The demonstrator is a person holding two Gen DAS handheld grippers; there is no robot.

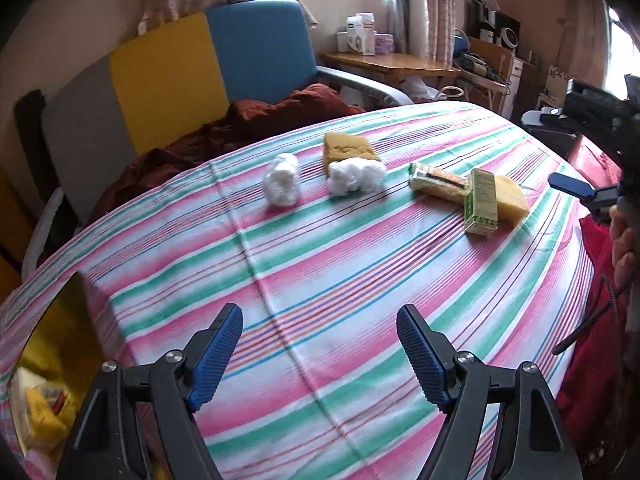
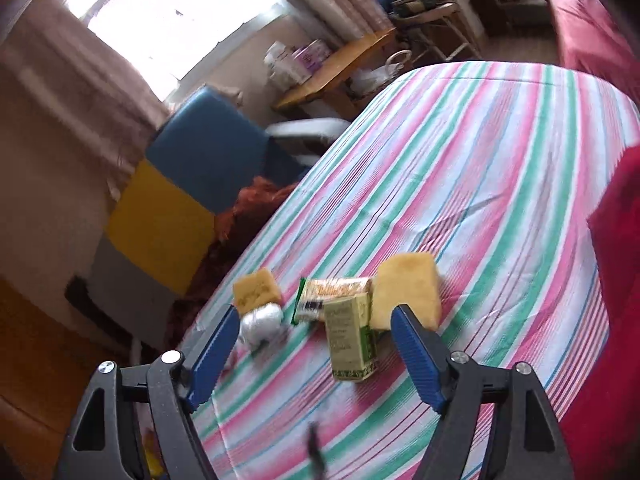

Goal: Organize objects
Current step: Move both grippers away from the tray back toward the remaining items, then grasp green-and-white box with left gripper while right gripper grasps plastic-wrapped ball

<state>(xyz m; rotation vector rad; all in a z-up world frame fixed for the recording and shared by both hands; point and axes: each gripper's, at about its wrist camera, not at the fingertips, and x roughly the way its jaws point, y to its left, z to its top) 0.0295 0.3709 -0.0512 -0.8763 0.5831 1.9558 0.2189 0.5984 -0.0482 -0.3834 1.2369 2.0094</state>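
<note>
While poised over the striped tabletop (image 1: 320,248), left gripper (image 1: 320,354) and right gripper (image 2: 312,352) both hold jaws wide apart, gripping nothing; green carton (image 2: 352,340) lies ahead.

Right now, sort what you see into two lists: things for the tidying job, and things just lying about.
For the job: two white wads; brown sponge; snack packet; green carton; yellow sponge.

Lying about: red blanket; chair; wooden side table with its boxes.
</note>
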